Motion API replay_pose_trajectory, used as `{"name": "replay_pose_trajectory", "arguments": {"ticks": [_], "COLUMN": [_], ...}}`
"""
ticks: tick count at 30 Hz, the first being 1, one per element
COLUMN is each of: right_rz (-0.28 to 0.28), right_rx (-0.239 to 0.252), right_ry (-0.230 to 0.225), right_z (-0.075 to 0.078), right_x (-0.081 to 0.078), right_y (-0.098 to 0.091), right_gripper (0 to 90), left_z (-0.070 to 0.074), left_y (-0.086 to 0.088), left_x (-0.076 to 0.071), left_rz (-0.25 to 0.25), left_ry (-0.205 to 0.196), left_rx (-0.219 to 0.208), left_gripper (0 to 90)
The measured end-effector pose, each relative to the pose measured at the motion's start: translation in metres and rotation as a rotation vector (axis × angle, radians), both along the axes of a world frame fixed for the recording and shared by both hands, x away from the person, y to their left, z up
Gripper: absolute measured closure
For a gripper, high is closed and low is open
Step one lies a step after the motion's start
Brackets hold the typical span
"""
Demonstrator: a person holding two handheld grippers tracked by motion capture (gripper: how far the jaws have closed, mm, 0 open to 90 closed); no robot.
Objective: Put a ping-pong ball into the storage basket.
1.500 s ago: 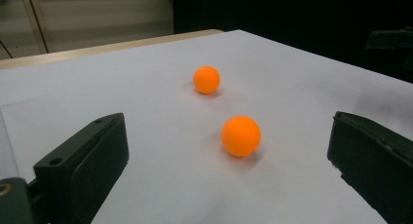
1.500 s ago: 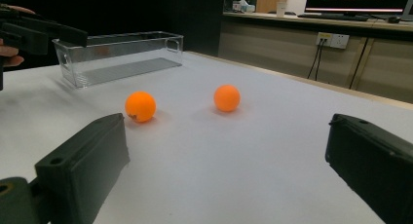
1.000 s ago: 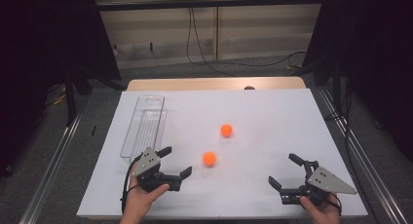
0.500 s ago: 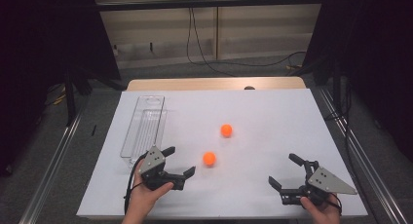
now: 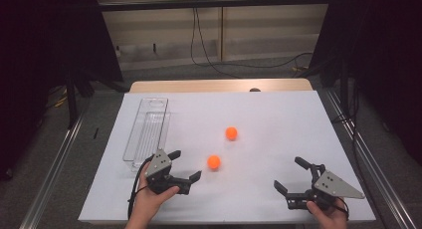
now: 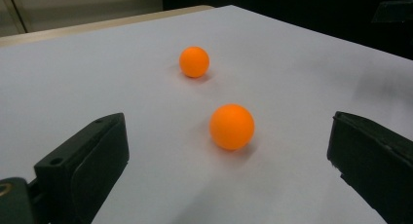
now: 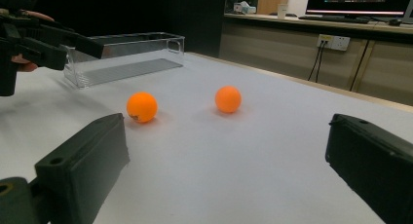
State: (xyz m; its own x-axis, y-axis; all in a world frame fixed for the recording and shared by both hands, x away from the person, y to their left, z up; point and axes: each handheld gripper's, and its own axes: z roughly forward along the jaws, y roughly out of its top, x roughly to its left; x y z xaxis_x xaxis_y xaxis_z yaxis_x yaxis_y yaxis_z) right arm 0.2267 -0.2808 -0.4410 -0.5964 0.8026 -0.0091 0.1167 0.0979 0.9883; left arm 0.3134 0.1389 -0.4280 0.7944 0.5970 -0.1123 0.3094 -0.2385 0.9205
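Nearer small orange plastic ball (image 6: 232, 126), resting toward the worktop's (image 5: 278, 114) front edge, lies just ahead of my left tool (image 5: 185, 165), whose jaws gape empty; my right tool (image 5: 293, 176), also open, sits farther off.

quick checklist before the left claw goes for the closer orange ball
1. Left claw open wide enough for the ball: ok.
2. Near ball lined up between its jaws: ok.
3. Near ball apart from the far ball: ok.
4. Path to the near ball clear on the table: ok.
5. Clear tray empty and upright: ok.
6. Right claw out of the way: ok, open at the table's right.
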Motion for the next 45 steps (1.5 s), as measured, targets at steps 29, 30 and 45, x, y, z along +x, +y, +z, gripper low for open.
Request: {"name": "replay_pose_trajectory", "arguments": {"ticks": [29,30,45], "right_rz": [0.003,0.003,0.004], "right_rx": [-0.002,-0.002,0.000], "right_ry": [0.000,0.000,0.003], "right_z": [0.000,0.000,0.000], "right_x": [0.001,0.001,0.001], "right_y": [0.000,0.000,0.000], "right_gripper": [1.2,1.2,1.3], "left_z": [-0.005,-0.005,-0.005], "left_y": [-0.008,-0.008,-0.013], "left_x": [0.006,0.006,0.008], "left_rz": [-0.011,-0.011,-0.023], "left_ry": [0.030,0.030,0.040], "left_rx": [0.054,0.053,0.079], "left_gripper": [1.9,1.8,2.0]}}
